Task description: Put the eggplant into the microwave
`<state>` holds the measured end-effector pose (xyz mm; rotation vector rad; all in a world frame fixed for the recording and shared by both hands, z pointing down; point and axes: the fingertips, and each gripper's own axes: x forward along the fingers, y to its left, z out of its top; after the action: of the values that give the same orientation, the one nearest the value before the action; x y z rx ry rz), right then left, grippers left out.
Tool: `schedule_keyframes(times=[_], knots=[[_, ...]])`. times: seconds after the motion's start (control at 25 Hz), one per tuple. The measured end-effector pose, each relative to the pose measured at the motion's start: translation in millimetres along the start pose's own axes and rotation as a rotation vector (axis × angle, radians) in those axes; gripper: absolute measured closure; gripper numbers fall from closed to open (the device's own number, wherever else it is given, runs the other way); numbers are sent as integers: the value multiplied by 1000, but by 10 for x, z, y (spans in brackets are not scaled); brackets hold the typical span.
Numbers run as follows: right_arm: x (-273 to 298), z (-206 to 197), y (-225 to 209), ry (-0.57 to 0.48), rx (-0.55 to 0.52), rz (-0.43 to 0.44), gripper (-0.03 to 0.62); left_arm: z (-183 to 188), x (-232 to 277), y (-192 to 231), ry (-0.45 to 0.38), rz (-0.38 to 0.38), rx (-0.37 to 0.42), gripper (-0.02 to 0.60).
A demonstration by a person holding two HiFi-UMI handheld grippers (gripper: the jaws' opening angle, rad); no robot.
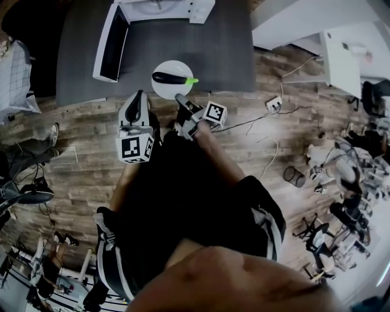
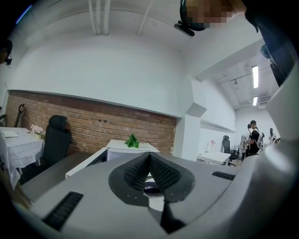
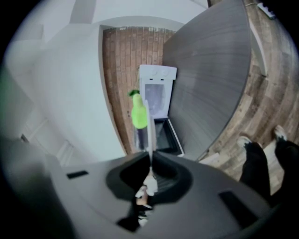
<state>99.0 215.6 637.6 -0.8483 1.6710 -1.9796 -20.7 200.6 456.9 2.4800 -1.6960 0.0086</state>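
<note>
The dark purple eggplant with a lime-green stem [image 1: 170,78] lies across a round white plate [image 1: 164,92] near the front edge of the dark grey table [image 1: 225,49]. The white microwave [image 1: 164,9] stands at the back of the table, well apart from the plate, with its dark-windowed door [image 1: 113,42] swung out to the left.

The right claw [image 1: 181,99] is pinched on the plate's near rim. In the right gripper view the plate shows as a thin white line running straight into the closed jaws, with the green stem beside it. The left claw [image 1: 141,94] is pressed together on nothing and points level just left of the plate. Whether the plate rests on the table or is already raised cannot be told.

The step in hand looks like carrying the plate and eggplant to the oven. A one-sided pinch on a thin rim gives little control, and the rounded eggplant will likely roll if the plate tips. So the plate should be kept flat and moved slowly. The approach should line up with the opening rather than the door, and the plate should go well inside before the right claw releases. The free left claw could steady the plate's far rim or hold the door clear.
</note>
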Motion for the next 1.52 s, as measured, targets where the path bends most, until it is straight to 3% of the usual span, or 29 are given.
schedule_keyframes(times=[0.28, 0.64, 1.28, 1.52], knots=[[357, 102, 79, -25, -1, 3, 556, 0, 273, 379, -4, -11, -28, 546], [886, 316, 305, -72, 5, 19, 556, 179, 816, 774, -5, -78, -28, 546], [1608, 742, 623, -153, -5, 17, 556, 531, 1555, 1149, 3, -258, -52, 546], [1760, 913, 606, -146, 3, 10, 556, 583, 1697, 1234, 6, -254, -79, 546]])
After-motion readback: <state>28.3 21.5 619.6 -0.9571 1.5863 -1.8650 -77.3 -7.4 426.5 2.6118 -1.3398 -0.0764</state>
